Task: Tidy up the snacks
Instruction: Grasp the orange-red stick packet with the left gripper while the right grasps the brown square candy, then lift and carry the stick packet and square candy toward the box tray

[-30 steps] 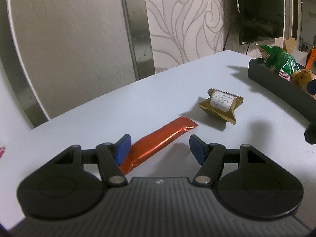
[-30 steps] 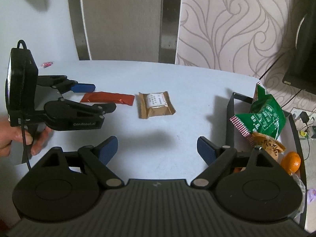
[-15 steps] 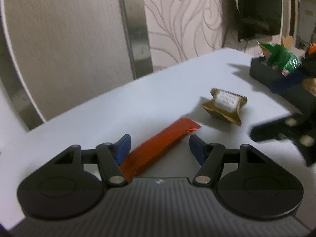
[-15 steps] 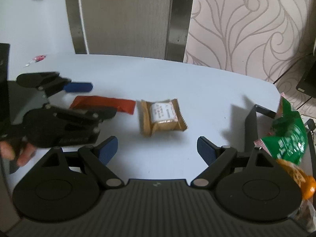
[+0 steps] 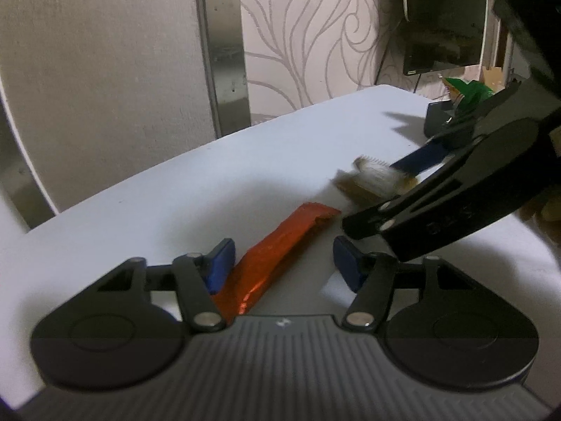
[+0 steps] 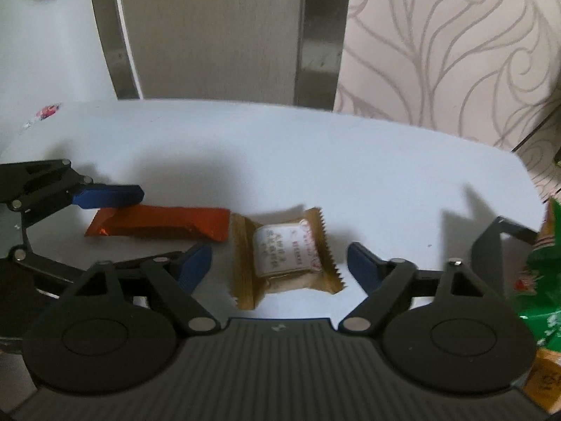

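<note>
My left hand-held gripper [image 5: 282, 263] points down at the white counter [image 5: 210, 189]. Its jaws stand apart and have just been closing in. The long red snack bar [image 5: 280, 249] lies flat on the counter between them. The near end of the bar sits right by the left blue pad [image 5: 221, 266]. The right pad has a gap between it and the bar. I cannot tell if the left pad is touching the wrapper, but the bar is not pinched.

My right hand-held gripper [image 6: 278, 263] is low over the counter too. Its jaws are apart and have just been closing in as well. The square gold snack pack [image 6: 285, 254] with the white label lies flat between its two blue pads. There is bare counter on both sides of the pack, so nothing squeezes it.

The far end of the red bar lies just beside the gold pack. I cannot tell if they touch.

From my right hand-held gripper, the other one is off to the left. Past its right side I see the black tray [image 6: 491, 242]. A green bag [image 6: 540, 284] and an orange pack [image 6: 543, 382] show there at the edge of the view.
</note>
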A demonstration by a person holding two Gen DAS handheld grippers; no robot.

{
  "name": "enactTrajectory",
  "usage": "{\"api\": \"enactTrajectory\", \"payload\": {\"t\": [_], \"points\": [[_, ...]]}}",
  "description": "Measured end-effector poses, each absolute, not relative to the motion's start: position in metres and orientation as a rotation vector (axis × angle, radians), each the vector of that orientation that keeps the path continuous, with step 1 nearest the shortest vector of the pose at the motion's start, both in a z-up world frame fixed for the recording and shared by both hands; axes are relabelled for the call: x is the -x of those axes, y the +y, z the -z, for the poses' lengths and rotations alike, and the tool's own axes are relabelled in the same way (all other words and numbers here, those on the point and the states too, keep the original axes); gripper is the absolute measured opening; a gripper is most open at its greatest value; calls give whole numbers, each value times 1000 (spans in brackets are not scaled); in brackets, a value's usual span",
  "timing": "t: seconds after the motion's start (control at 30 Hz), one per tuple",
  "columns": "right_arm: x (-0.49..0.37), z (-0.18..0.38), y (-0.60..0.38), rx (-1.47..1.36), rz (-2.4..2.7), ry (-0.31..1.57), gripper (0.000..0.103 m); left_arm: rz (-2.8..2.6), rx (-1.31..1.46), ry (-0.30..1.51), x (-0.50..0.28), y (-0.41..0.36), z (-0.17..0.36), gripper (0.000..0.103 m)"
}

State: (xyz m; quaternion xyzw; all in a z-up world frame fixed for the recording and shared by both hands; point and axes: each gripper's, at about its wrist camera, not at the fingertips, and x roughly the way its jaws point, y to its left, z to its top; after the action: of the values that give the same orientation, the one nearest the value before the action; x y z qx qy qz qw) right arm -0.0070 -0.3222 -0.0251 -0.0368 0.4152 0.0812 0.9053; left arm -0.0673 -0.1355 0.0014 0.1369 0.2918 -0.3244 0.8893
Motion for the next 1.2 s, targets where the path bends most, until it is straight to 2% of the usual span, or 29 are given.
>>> {"api": "enactTrajectory", "payload": {"t": [0.1,0.17,0.33,0.37,0.5,1.2], "points": [[6,27,-321,72,-184,857,66,684,-282,605,69,-136,-1,55],[6,26,-319,78,-192,863,63,690,-282,604,69,-137,-1,52],[13,24,-319,85,-184,870,54,699,-284,598,75,-142,-1,33],[15,23,-320,84,-183,872,51,696,-282,599,76,-143,-1,32],[29,21,-322,78,-170,885,49,678,-267,610,79,-144,-1,26],[156,13,-316,79,-185,936,49,568,-246,634,132,-138,-4,25]]}}
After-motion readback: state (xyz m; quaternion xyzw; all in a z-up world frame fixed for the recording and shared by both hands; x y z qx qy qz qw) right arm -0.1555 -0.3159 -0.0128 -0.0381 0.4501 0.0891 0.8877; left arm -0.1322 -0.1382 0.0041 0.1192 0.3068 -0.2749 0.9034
